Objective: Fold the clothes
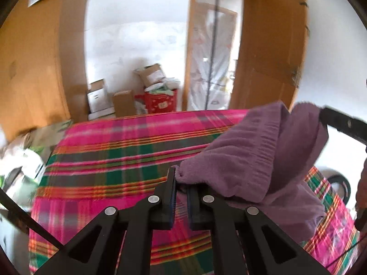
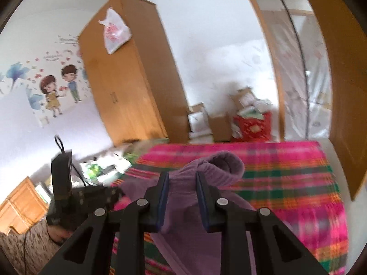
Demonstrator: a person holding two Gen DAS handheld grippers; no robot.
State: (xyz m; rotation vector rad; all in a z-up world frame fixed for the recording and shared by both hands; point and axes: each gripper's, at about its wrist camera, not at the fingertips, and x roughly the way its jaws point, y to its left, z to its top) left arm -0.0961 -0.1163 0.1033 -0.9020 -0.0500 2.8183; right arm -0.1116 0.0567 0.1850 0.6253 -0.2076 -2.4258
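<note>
Your left gripper (image 1: 181,181) sat low over the plaid bedcover (image 1: 110,160), pointing toward the far end of the bed. Its fingers (image 1: 170,183) were drawn nearly together and pinched a corner of the purple garment (image 1: 252,151); the cloth ran up and to the right from that pinch.

From the left wrist view, the garment hung lifted between both tools, its lower fold drooping onto the bedcover at the right. The bedcover to the left of the pinch lay flat and bare up to its far edge. Beyond that edge stood cardboard boxes (image 1: 121,100) and a red bag (image 1: 160,102) against the wall, with a wooden wardrobe (image 1: 29,73) on the left and an open door (image 1: 270,50) on the right.

Your right gripper (image 2: 183,181) was held higher, tilted slightly. Its jaws stood somewhat apart with a bunched fold of the garment between them, the pads (image 2: 164,190) pressing the cloth on both sides. To its right, open bedcover stretched to the bed's right edge. In that view the left gripper showed at lower left, blurred.
</note>
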